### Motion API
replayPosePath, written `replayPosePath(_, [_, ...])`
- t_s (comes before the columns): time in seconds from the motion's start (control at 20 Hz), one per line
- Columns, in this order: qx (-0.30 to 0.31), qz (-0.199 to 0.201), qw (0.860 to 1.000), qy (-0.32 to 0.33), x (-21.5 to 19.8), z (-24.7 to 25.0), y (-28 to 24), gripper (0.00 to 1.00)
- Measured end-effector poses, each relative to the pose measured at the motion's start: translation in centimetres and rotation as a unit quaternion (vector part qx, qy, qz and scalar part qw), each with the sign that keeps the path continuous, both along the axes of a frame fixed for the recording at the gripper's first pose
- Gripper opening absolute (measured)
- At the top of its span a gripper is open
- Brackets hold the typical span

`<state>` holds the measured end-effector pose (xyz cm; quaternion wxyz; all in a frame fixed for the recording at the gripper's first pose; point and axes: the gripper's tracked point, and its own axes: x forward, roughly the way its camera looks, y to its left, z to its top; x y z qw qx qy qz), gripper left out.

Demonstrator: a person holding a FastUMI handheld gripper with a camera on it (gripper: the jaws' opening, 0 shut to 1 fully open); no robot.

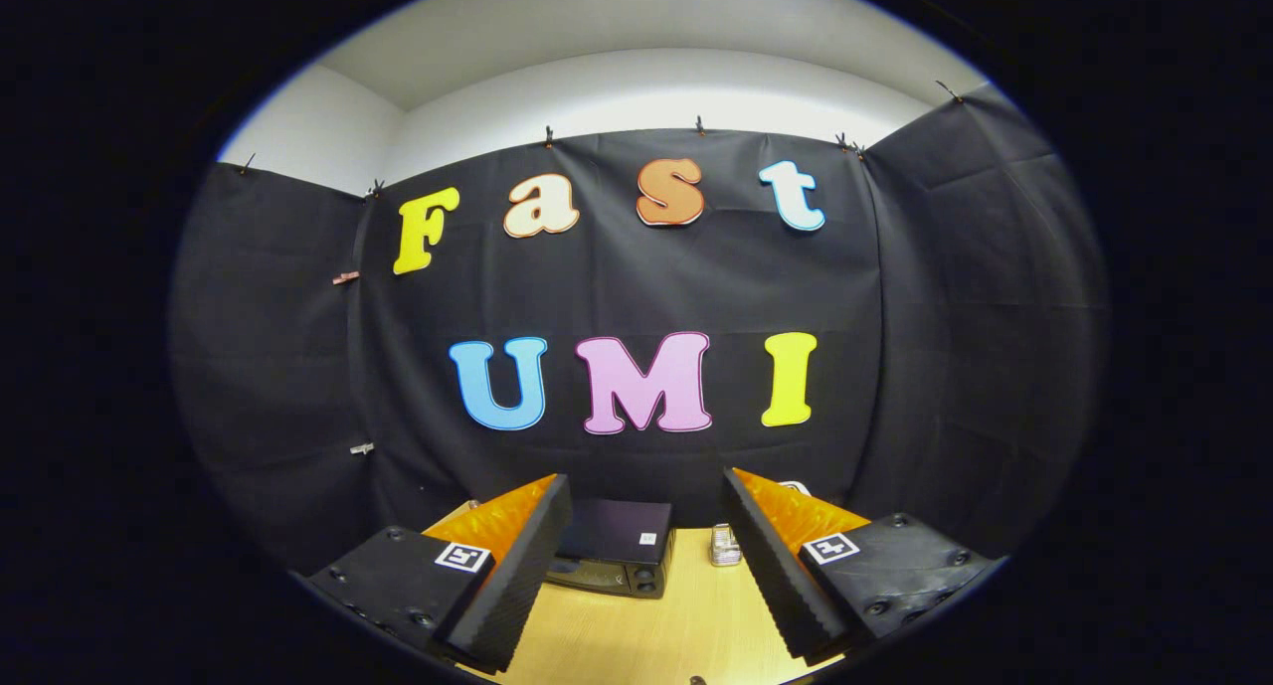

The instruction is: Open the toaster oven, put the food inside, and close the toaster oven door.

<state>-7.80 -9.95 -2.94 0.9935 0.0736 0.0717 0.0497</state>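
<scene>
Gripper view looks out from high over a pale wooden table [636, 625] toward the black cloth wall [617, 287] of the booth, with white room wall and ceiling above the cloth. The gripper [646, 566] is held in the air with its two fingers spread wide apart and nothing between them; each finger [517, 566] carries a small square black-and-white marker on its upper face, and the pattern on these is too small to read.

Between the fingers and beyond their tips, a dark toaster oven [614, 558] sits on the table close to the cloth wall. Its flat top and a strip of its front face show, and the left finger covers its left end. The door looks shut, though the front is seen at a steep angle and I cannot be sure. Two round knobs sit at the right end of the front. A small pale sticker lies on the top near the right corner, and its writing cannot be made out. Whatever is inside the oven is hidden.

Just right of the oven, a small light-coloured object [726, 546] stands on the table, partly behind the right finger; it may be a packet or a small container, and I cannot tell which. A bit of something white [796, 487] peeks above the right finger against the cloth. Clips pin the cloth along its upper edge.
</scene>
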Motion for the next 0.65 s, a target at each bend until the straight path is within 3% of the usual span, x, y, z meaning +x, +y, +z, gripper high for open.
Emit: replayPosePath(0.65, [-0.005,0.006,1.000,0.003,-1.1,0.4,2.2,0.98])
